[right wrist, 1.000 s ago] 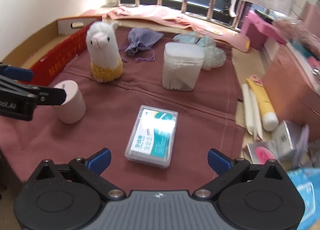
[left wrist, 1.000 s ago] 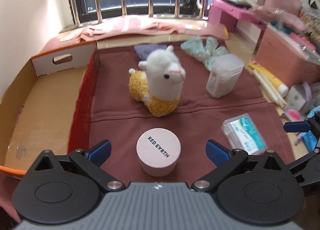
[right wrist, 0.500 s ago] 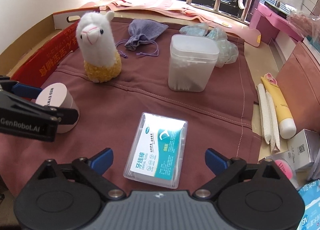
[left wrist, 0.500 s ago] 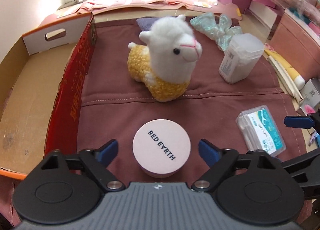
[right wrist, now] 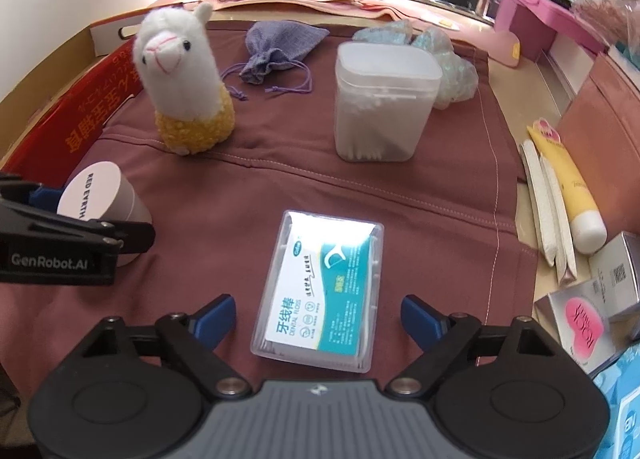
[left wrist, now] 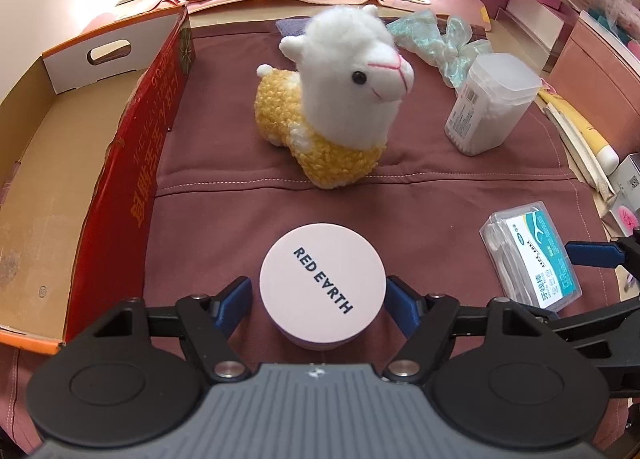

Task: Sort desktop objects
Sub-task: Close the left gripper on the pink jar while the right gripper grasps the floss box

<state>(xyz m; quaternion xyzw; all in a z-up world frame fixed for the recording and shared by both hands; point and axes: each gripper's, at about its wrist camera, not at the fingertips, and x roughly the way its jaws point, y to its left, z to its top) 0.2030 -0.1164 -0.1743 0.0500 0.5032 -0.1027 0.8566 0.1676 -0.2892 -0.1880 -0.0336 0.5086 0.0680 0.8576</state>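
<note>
Left hand-held gripper [left wrist: 318, 299]: closing around pink jar [left wrist: 322, 286]; pad contact cannot be told.
Right hand-held gripper [right wrist: 318, 317]: released, closing, floss box [right wrist: 320, 291] between jaws, untouched.

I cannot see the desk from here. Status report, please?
Left hand-held gripper closing around pink jar, small gaps remain. Right hand-held gripper closing, floss box between, untouched. Nothing in the way.

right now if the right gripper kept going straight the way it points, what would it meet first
Probably the dental floss box: it lies flat on the maroon cloth between the closing jaws of the right gripper, pads not yet touching it. Depth is hard to judge.
</note>
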